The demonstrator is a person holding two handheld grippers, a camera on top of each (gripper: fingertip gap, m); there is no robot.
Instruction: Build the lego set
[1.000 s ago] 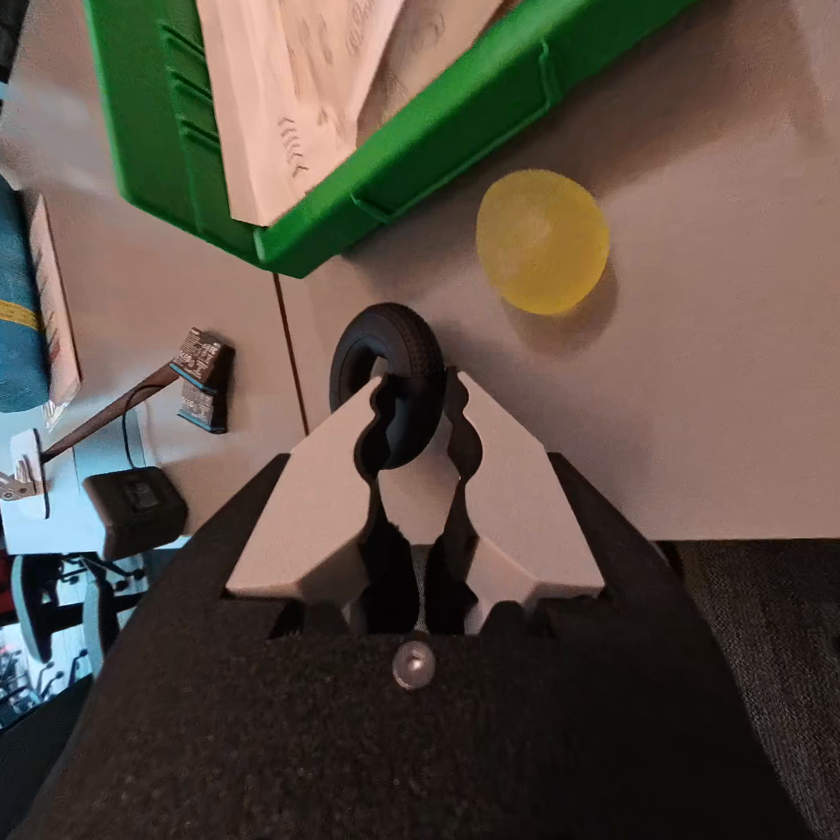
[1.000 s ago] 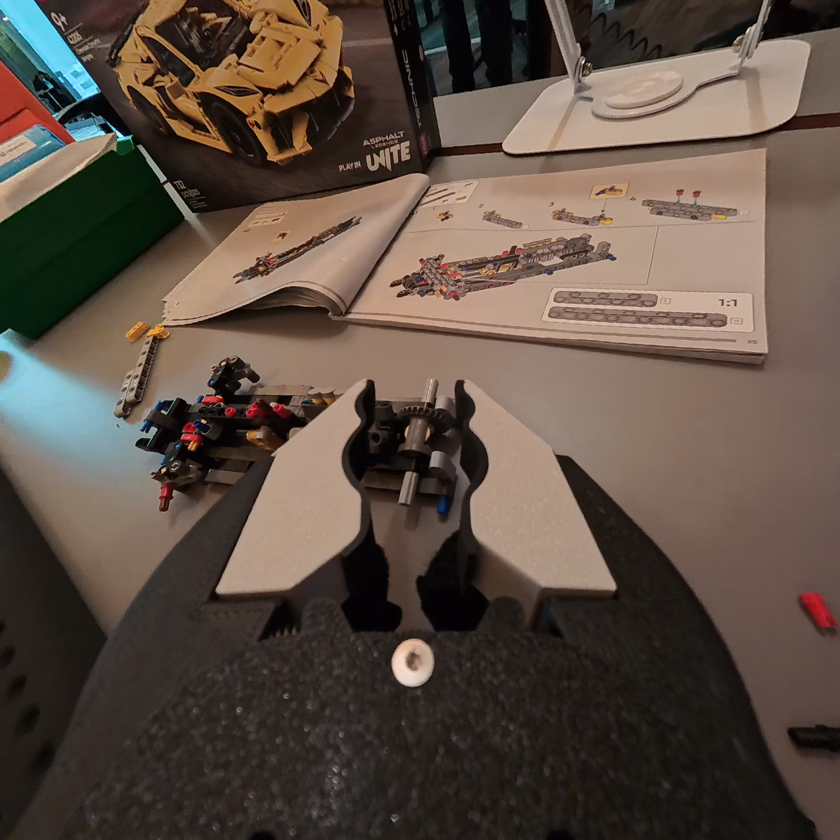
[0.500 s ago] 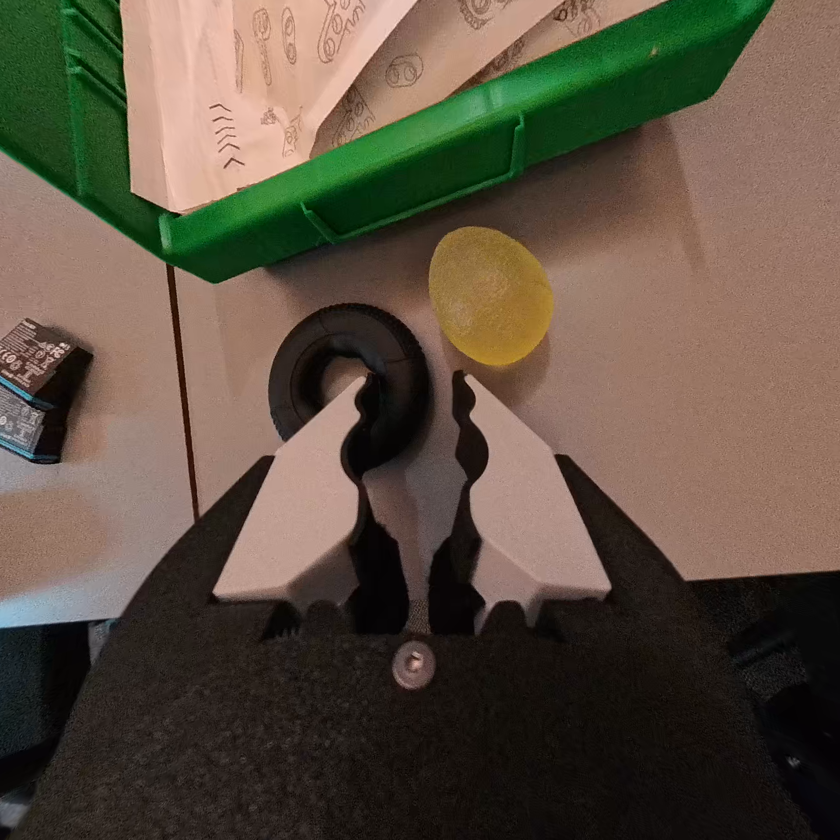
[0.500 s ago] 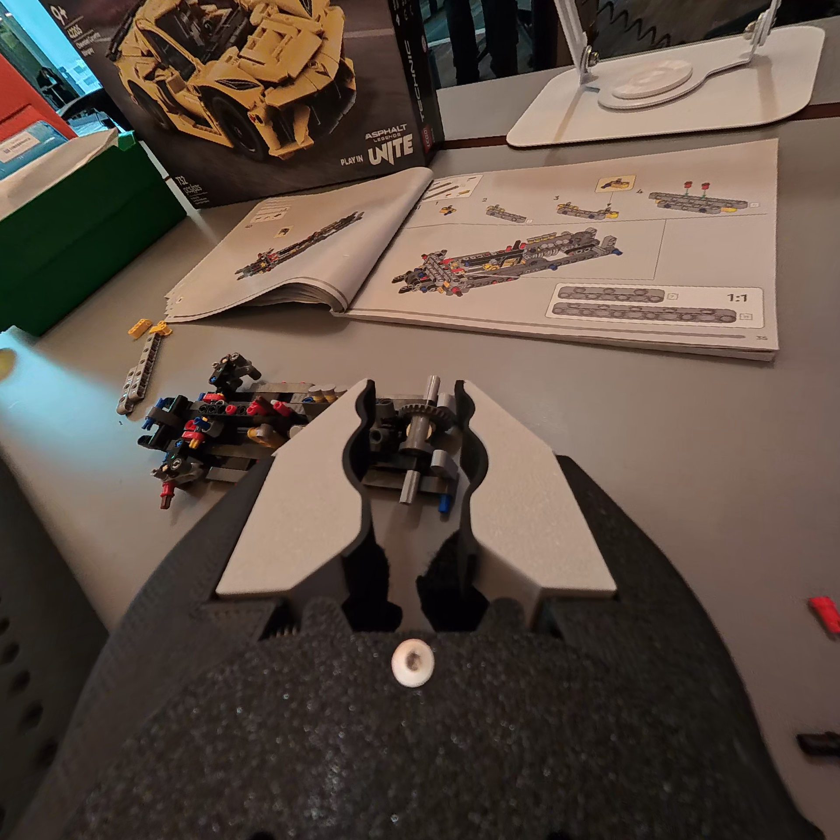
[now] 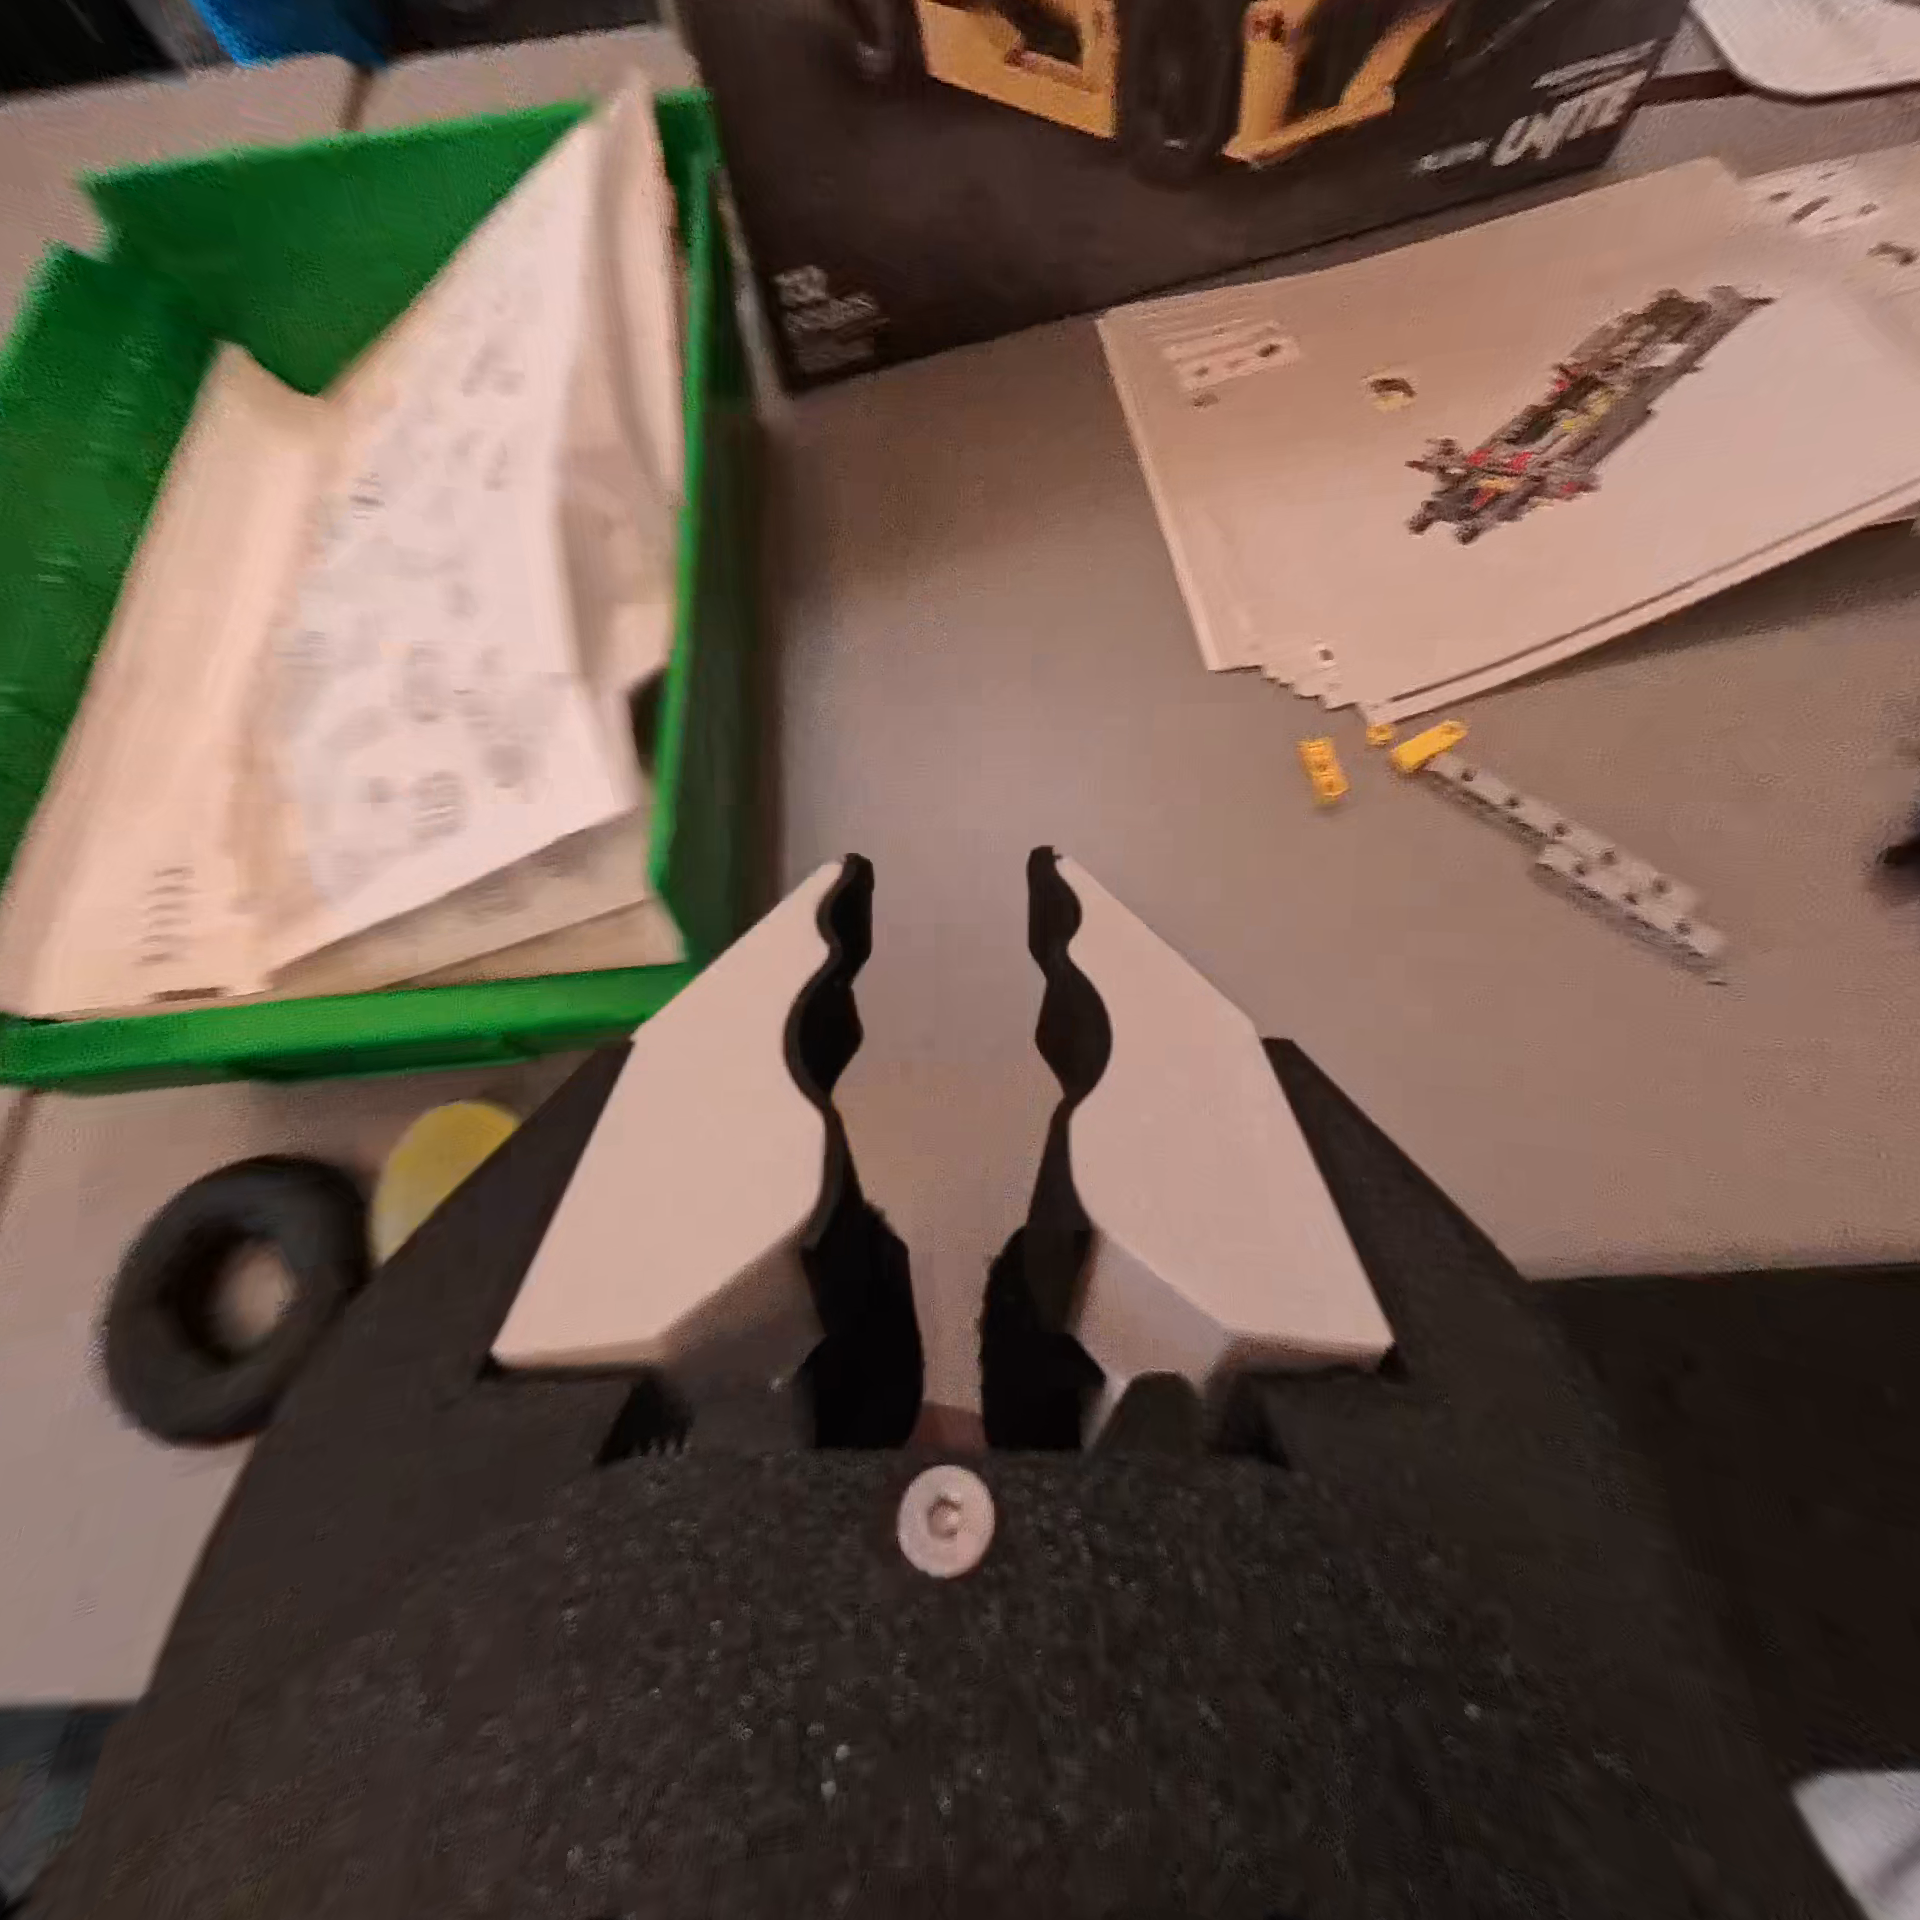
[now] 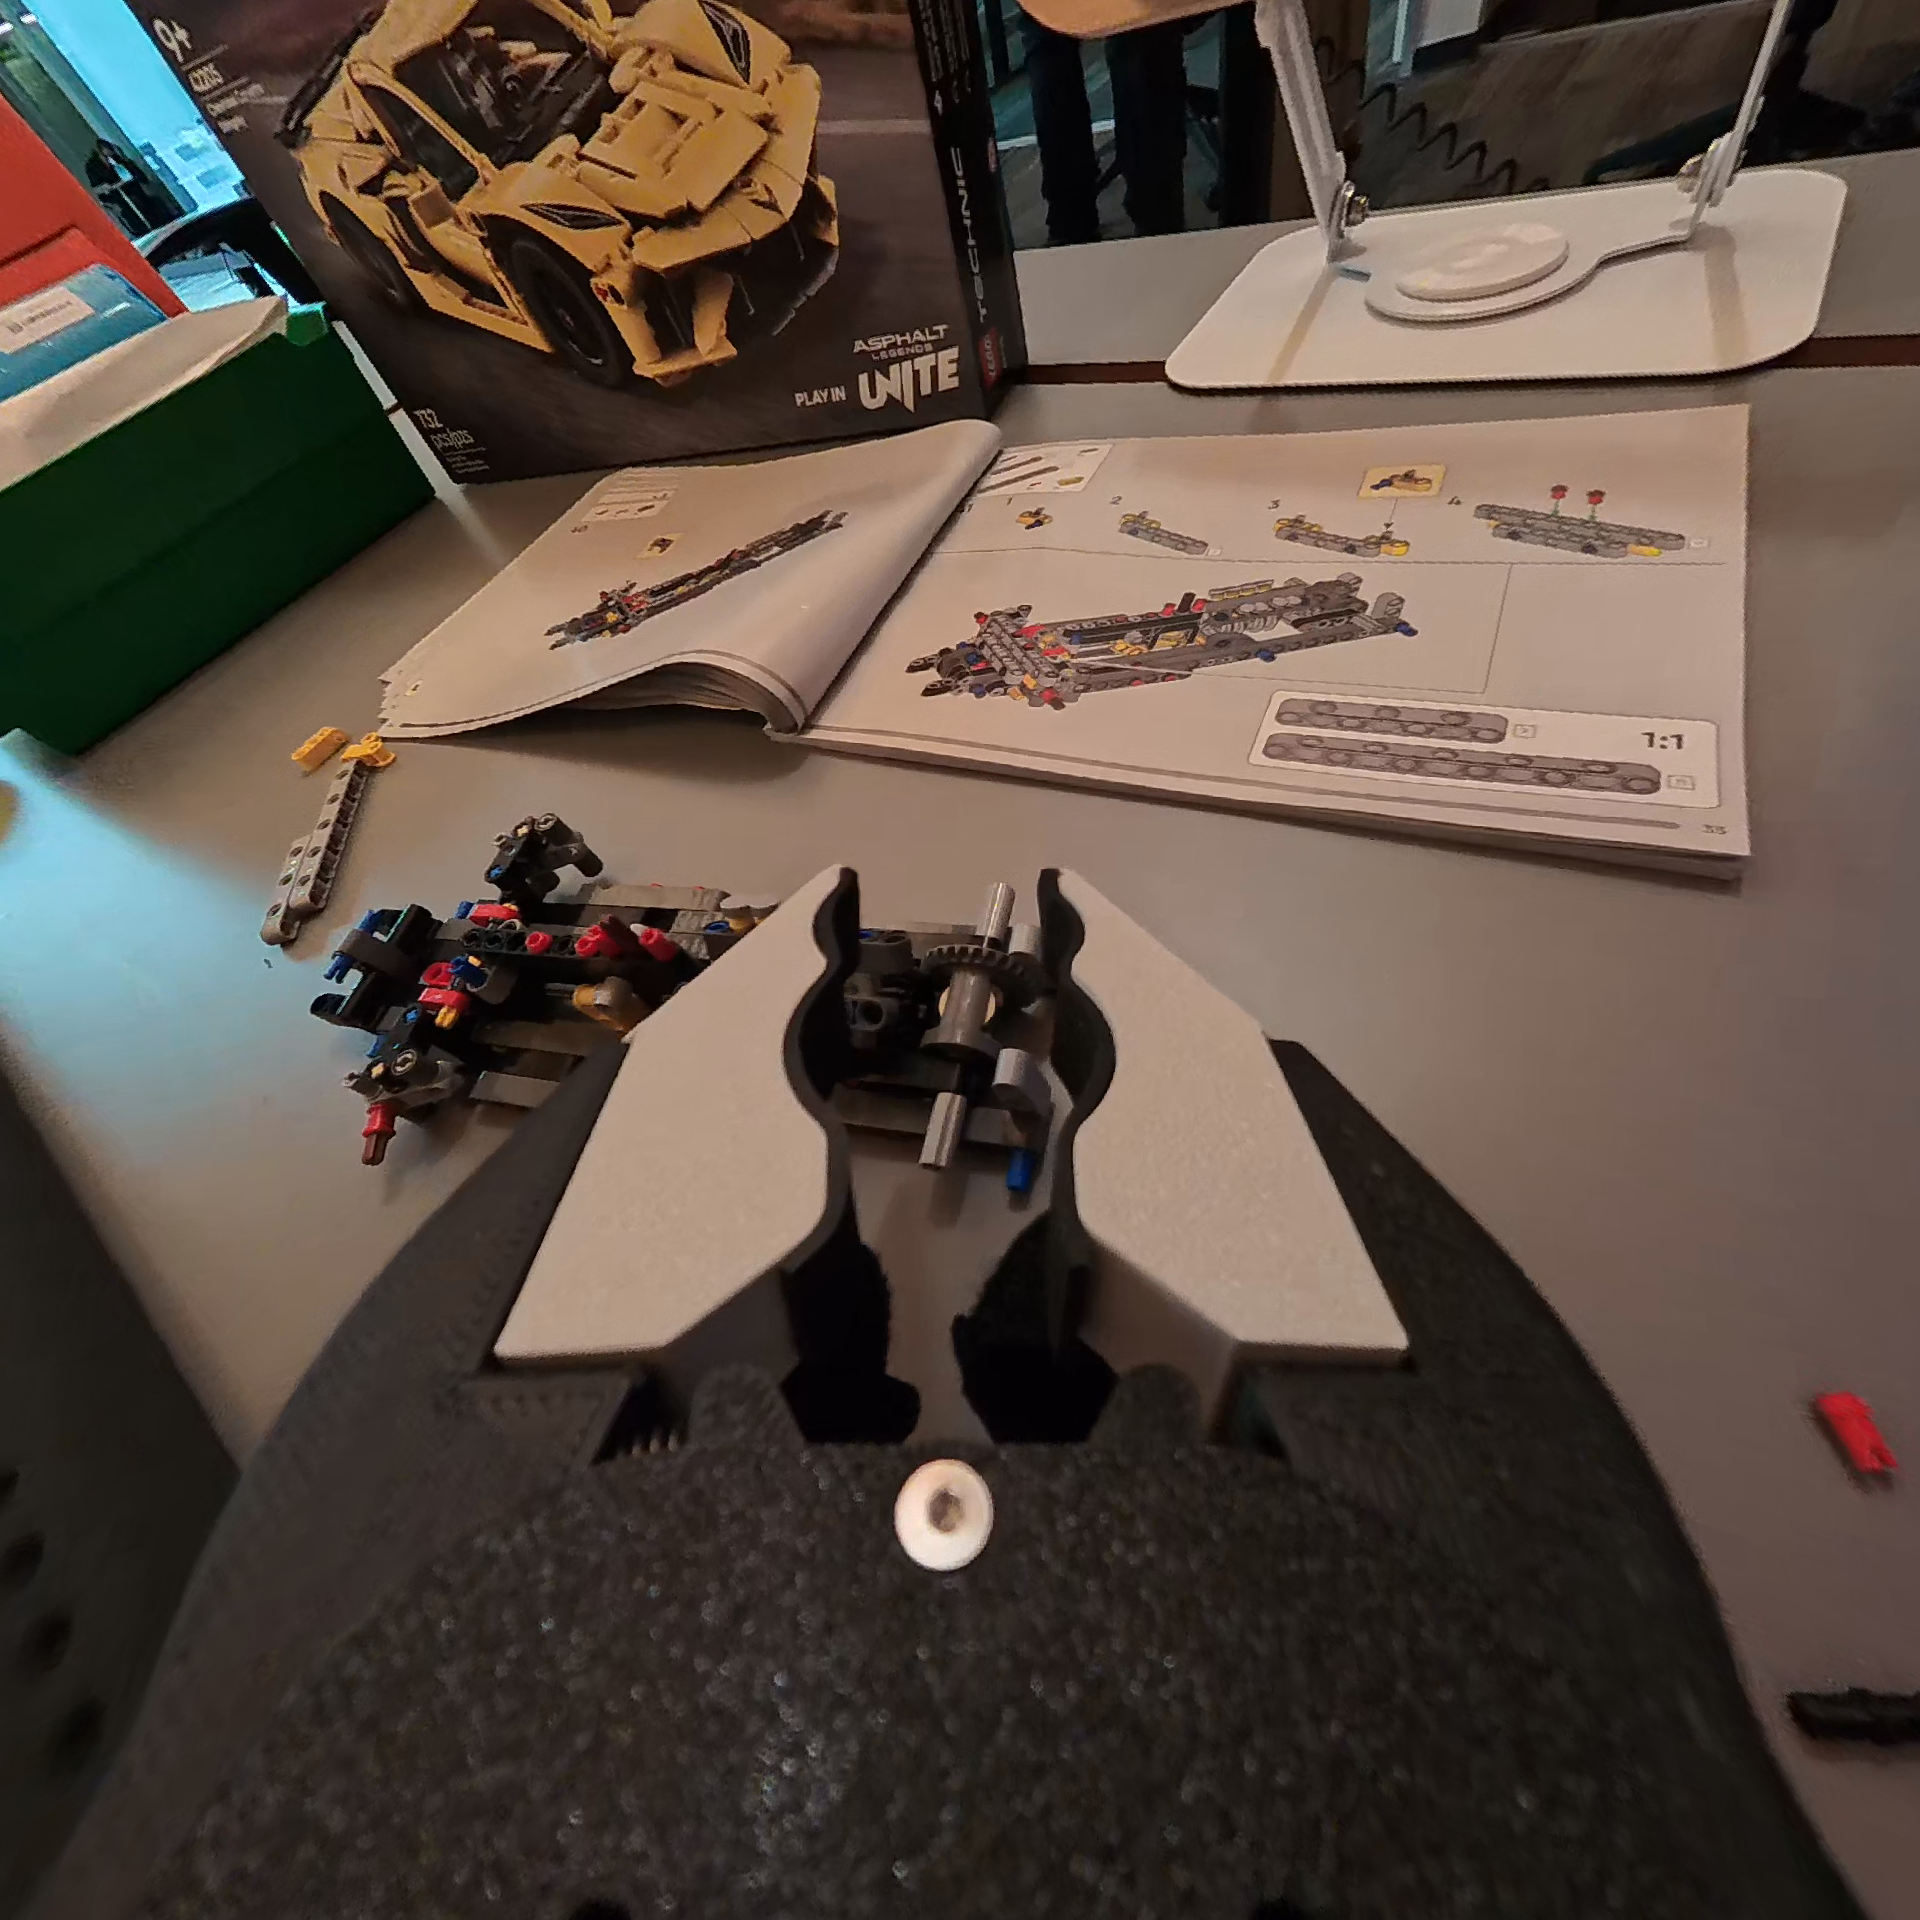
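Note:
My left gripper (image 5: 945, 868) is open and empty above bare table, to the right of the green bin (image 5: 712, 540). A black tyre (image 5: 234, 1299) lies on the table at its lower left, beside a yellow ball (image 5: 436, 1164). My right gripper (image 6: 948, 883) is open, its fingers on either side of the rear end of the partly built chassis (image 6: 540, 966), which lies on the table. The chassis axle and gear (image 6: 977, 987) show between the fingers. A grey beam (image 6: 322, 842) and small yellow pieces (image 6: 343, 748) lie left of the chassis; the beam also shows in the left wrist view (image 5: 1569, 862).
The open instruction booklet (image 6: 1247, 644) lies behind the chassis, with the set's box (image 6: 623, 208) behind it. The bin holds folded paper sheets (image 5: 395, 623). A white stand base (image 6: 1507, 281) is at the back right. A red pin (image 6: 1855, 1429) and a black pin (image 6: 1855, 1714) lie at the right.
My left gripper has left the tyre on the table and swung away to the right, so the view now faces the bin, box and booklet. The right gripper has barely moved.

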